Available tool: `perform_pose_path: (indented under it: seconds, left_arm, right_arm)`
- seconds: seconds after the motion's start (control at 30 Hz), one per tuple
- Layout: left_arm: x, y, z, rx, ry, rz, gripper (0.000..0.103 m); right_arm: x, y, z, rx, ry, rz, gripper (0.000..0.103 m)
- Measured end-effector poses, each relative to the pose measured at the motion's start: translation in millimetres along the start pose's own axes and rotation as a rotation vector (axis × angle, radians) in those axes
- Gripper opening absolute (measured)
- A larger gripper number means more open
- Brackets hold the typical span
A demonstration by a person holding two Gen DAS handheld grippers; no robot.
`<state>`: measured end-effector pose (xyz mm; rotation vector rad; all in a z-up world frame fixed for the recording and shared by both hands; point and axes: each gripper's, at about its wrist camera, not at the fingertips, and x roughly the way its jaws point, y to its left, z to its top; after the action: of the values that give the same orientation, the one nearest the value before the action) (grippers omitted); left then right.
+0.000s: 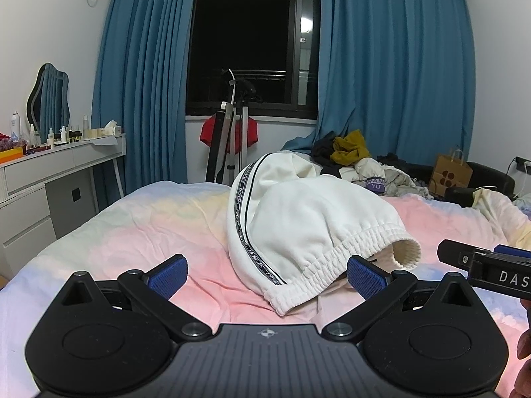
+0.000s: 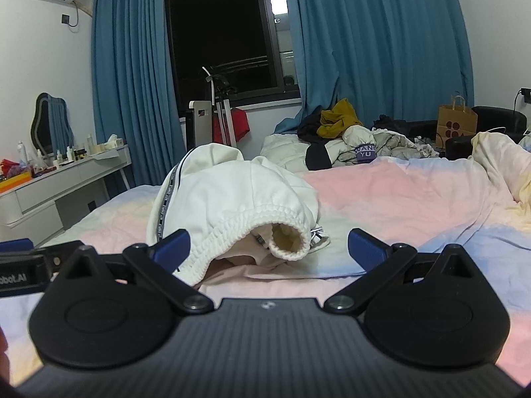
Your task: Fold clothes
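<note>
Evidently soft and light, the white sweatpants point(image 1: 298, 212) were heaped on the bed point(image 1: 132, 232), and the ribbed waistband point(image 2: 262, 229) was judged the firmest hold. Just short of it, the left claw point(image 1: 265, 275) and right claw point(image 2: 268, 248) were held spread, gripping nothing.

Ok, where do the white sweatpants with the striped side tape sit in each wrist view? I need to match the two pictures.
Left wrist view: the white sweatpants are heaped at centre, waistband nearest, just beyond the open left gripper.
Right wrist view: the sweatpants lie left of centre, waistband opening between the fingers of the open right gripper.
Shared landmark: the brown paper bag, far right.
</note>
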<state>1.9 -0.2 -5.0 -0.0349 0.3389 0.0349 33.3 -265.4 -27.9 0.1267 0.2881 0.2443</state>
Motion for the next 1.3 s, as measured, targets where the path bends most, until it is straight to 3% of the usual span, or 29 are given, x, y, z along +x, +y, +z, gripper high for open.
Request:
perform_pose_path:
  seconds: [0.6,0.73,0.93,1.13,1.3]
  left_arm:
    - [3.7,0.2,-6.7,0.015,0.023,-0.021,0.103]
    - [23.9,-6.9,-17.9,0.068,0.034,-0.004,0.103]
    - [81.2,-28.3,-35.6,0.193,0.136,0.037,0.103]
    - [135.4,-38.3,-59.7,0.326,0.21,0.09,0.097]
    - [168.9,-42.7,-70.8,0.39,0.202,0.13,0.093]
  right_arm:
    - [-2.2,-3.5,0.7,0.013,0.006,-0.008,0.103]
    - [-1.2,-5.7,0.8,0.006,0.034,-0.074,0.103]
    - [1.9,-19.1,-1.6,0.075,0.059,-0.101,0.103]
    - [17.6,-30.4,-7.3,0.133,0.098,-0.092,0.103]
    - [38.0,-38.7,-13.1,0.179,0.12,-0.071,0.103]
